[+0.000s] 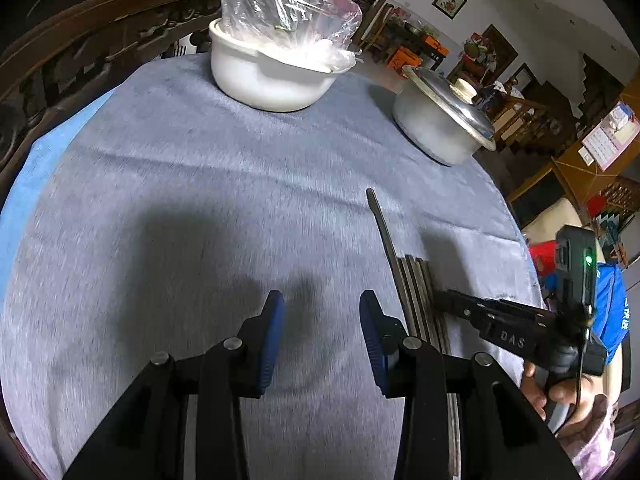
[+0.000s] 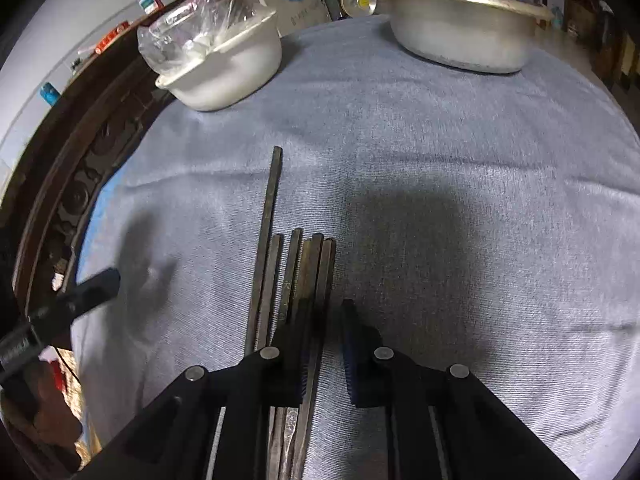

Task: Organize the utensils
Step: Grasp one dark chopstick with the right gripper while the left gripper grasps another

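Right gripper points steeply down at the near end of a bundle of dark metal chopsticks lying side by side on the grey cloth that covers the bench. Its jaws stand narrowly apart: the left finger sits over the rightmost sticks while the right one rests on bare cloth, and whether the pads actually press on a stick cannot be told. One longer chopstick reaches farther out than the rest, on the left of the bundle. Left gripper hovers over bare cloth just left of the same bundle, its blue pads clearly apart with nothing between them. In the left wrist view the right gripper comes in from the right — its tip at the sticks, a hand on its grip. At the far side stand a white bowl topped with a clear plastic bag — on the left — and a lidded metal pot on the right.
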The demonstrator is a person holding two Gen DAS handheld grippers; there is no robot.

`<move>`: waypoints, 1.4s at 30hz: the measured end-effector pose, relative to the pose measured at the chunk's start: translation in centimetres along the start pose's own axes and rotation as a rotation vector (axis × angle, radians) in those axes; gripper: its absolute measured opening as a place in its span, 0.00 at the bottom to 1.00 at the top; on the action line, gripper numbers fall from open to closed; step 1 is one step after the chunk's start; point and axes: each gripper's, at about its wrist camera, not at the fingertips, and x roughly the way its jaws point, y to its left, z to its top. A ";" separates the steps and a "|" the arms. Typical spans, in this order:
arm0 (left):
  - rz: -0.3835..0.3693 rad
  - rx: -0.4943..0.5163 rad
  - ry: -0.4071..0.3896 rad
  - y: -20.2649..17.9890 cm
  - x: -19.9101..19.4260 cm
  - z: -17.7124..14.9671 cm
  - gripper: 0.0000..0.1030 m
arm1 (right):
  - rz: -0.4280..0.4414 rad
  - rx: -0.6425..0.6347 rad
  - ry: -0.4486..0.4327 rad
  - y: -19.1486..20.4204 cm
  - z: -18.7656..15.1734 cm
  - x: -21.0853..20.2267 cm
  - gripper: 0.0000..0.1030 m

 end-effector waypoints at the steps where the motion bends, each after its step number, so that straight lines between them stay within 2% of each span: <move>1: 0.005 0.005 0.004 -0.2 0.3 0.4 0.39 | -0.008 -0.006 0.004 -0.3 0.0 -0.1 0.13; 4: 0.009 0.016 0.012 -0.8 1.3 1.7 0.39 | -0.043 0.008 0.002 -1.3 0.3 -0.4 0.13; 6: 0.010 0.023 0.016 -1.6 2.0 2.7 0.39 | -0.027 0.033 0.006 -1.9 0.4 -0.6 0.13; 8: 0.008 0.026 0.036 -2.5 3.0 4.0 0.43 | -0.007 0.035 0.031 -1.9 0.4 -0.5 0.13; 10: -0.001 0.010 0.076 -3.4 4.3 5.3 0.55 | -0.002 0.030 0.051 -1.6 0.5 -0.4 0.13; 14: -0.005 -0.048 0.151 -4.9 7.0 7.8 0.55 | 0.019 0.089 0.076 -2.3 0.8 -0.5 0.14; 19: 0.101 -0.081 0.220 -6.4 10.1 9.2 0.55 | -0.022 0.059 0.089 -1.9 0.9 -0.2 0.10; 21: 0.114 -0.107 0.255 -6.6 11.4 9.0 0.55 | -0.054 0.024 0.085 -1.3 0.8 -0.3 0.08; 22: 0.137 -0.108 0.282 -6.8 12.1 8.8 0.53 | -0.069 0.010 0.083 -1.0 0.7 -0.2 0.08; 24: 0.174 -0.081 0.254 -7.6 12.1 8.7 0.49 | -0.088 -0.011 0.077 -0.6 0.5 -0.3 0.08; 26: 0.195 -0.047 0.258 -8.4 12.6 8.6 0.34 | -0.085 -0.006 0.073 -0.9 0.3 -0.5 0.07; 27: 0.219 -0.020 0.263 -8.7 12.8 8.6 0.20 | -0.085 -0.002 0.073 -1.2 0.1 -0.7 0.07; 29: 0.245 0.032 0.257 -9.1 12.9 8.4 0.08 | -0.095 0.011 0.071 -2.2 -0.5 -1.3 0.07; 35: 0.239 0.124 0.272 -8.7 11.7 7.6 0.07 | -0.130 0.055 0.122 -5.5 -1.6 -2.8 0.07; 40: 0.217 0.166 0.312 -8.7 10.9 6.8 0.08 | -0.154 0.076 0.195 -5.4 -1.1 -2.5 0.09; 41: 0.217 0.180 0.315 -9.1 11.0 6.7 0.10 | -0.159 0.079 0.203 -5.3 -0.8 -2.3 0.10; 42: 0.213 0.191 0.319 -9.3 10.9 6.6 0.16 | -0.164 0.081 0.207 -5.1 -0.4 -2.0 0.11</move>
